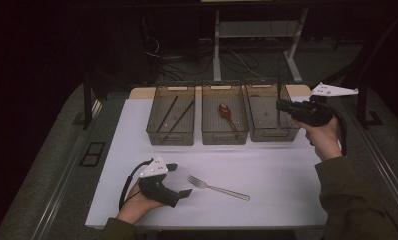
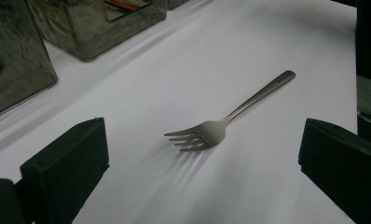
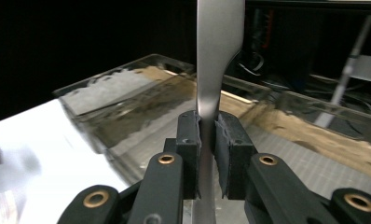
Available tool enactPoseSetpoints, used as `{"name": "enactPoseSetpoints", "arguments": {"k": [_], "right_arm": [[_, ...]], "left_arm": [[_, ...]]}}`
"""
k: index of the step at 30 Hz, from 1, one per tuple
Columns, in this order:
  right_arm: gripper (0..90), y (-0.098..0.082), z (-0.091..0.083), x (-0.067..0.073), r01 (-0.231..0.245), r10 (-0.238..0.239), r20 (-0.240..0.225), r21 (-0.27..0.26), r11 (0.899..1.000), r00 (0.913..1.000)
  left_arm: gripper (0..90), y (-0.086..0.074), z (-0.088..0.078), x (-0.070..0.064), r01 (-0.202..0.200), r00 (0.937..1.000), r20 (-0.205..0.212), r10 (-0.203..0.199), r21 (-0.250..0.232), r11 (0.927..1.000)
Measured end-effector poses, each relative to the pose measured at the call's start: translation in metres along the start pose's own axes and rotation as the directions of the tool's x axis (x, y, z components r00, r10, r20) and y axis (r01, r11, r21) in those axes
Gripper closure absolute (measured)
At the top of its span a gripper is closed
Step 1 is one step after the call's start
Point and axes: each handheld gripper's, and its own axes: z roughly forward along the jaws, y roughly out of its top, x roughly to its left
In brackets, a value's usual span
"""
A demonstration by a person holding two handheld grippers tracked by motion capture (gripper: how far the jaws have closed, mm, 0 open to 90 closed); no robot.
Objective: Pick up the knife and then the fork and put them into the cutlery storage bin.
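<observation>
A metal fork (image 1: pixel 218 188) lies on the white table top (image 1: pixel 267 170), tines toward my left gripper (image 1: pixel 179 180). That gripper rests low on the table, open, with the fork (image 2: pixel 211 133) just ahead of its wide-apart jaws (image 2: pixel 203 154). My right gripper (image 1: pixel 283 106) is raised over the right-hand bin (image 1: pixel 272 131) and is shut on a flat metal utensil, probably a knife (image 1: pixel 278 87), which stands upright. In the right gripper view the pads (image 3: pixel 207 135) pinch the metal strip (image 3: pixel 219 37), which widens upward and runs out of the top of the picture.
Three clear bins stand in a row at the back of the table. The left bin (image 1: pixel 171 135) holds dark chopsticks (image 1: pixel 173 116); the middle bin (image 1: pixel 225 135) holds a reddish-brown spoon (image 1: pixel 226 112). Table legs and cables lie beyond on the dark floor.
</observation>
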Motion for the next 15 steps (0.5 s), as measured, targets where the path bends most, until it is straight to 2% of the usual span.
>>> {"name": "enactPoseSetpoints", "arguments": {"k": [4,9,12,15], "right_arm": [[79.4,0.002,0.003,-0.017,-0.017,0.016,0.058,0.016,1.000,0.9982],[79.3,-0.003,0.014,-0.036,-0.049,0.040,0.116,0.075,0.996,0.9925],[79.3,-0.007,0.022,-0.045,-0.068,0.050,0.144,0.121,0.990,0.9883],[79.3,-0.012,0.031,-0.052,-0.085,0.054,0.170,0.180,0.980,0.9839]], "left_arm": [[0.7,0.000,0.000,0.000,0.002,1.0000,0.001,-0.002,-0.003,1.0000],[0.7,0.000,0.000,0.000,0.002,1.0000,-0.001,-0.002,-0.003,1.0000],[0.7,0.000,0.000,0.000,0.003,1.0000,-0.001,-0.003,-0.003,1.0000],[0.7,0.000,0.000,0.000,0.003,1.0000,-0.002,-0.003,-0.004,1.0000]]}}
